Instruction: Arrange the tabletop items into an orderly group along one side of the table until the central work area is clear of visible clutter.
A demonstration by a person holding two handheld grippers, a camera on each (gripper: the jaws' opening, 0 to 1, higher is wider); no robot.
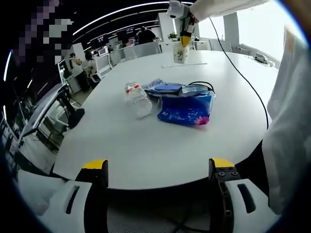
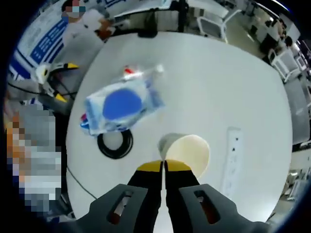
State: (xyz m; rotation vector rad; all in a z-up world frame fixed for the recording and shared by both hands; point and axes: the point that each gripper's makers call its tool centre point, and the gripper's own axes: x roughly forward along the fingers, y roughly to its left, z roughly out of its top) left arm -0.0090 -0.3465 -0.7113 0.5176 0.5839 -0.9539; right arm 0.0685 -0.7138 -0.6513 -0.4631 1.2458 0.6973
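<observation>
At table edge, R gripper point(image 2: 164, 167) pinches cup point(image 2: 192, 151).

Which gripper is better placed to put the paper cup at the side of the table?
The right gripper: its jaws are shut on the paper cup's rim. The left gripper is open, at the table's near edge, far from the cup.

Beyond the far edge of the white bench point(image 1: 146, 160) stands a row of pale chairs point(image 1: 146, 48), with a small green plant point(image 1: 172, 36) behind them. A person in dark clothes point(image 1: 145, 35) is farther back, and another person point(image 1: 75, 62) sits at desks far left. Light strips point(image 1: 121, 10) curve across the dark ceiling; bright windows point(image 1: 257, 24) lie far right. In the right gripper view, a blue-and-white wall board point(image 2: 41, 36) shows at far left.
</observation>
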